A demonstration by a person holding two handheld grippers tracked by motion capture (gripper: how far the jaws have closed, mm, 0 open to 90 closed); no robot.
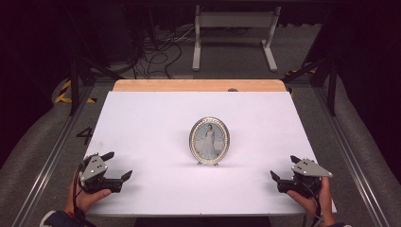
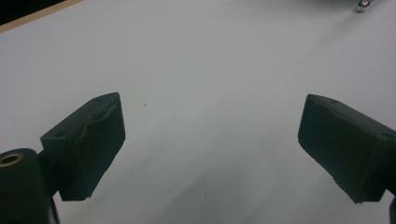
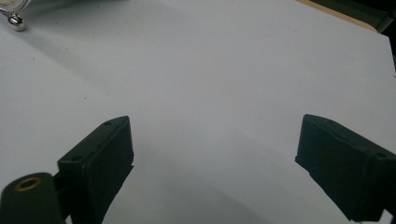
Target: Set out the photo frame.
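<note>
Oval picture frame [image 1: 209,141] stands upright mid-bench, well apart from both grippers. Left gripper [image 1: 118,166] and right gripper [image 1: 284,167]: fingers spread, empty. Likely light, fragile glass; grip the rim edges.

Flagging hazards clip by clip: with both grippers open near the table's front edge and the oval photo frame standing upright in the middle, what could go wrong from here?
1. The oval photo frame stands upright on small feet; a one-sided nudge from the left gripper or right gripper could likely tip it.
2. Its front may be glazed, so a fall or hard squeeze could damage it.
3. The white table looks smooth, so the frame might slide away.
</note>
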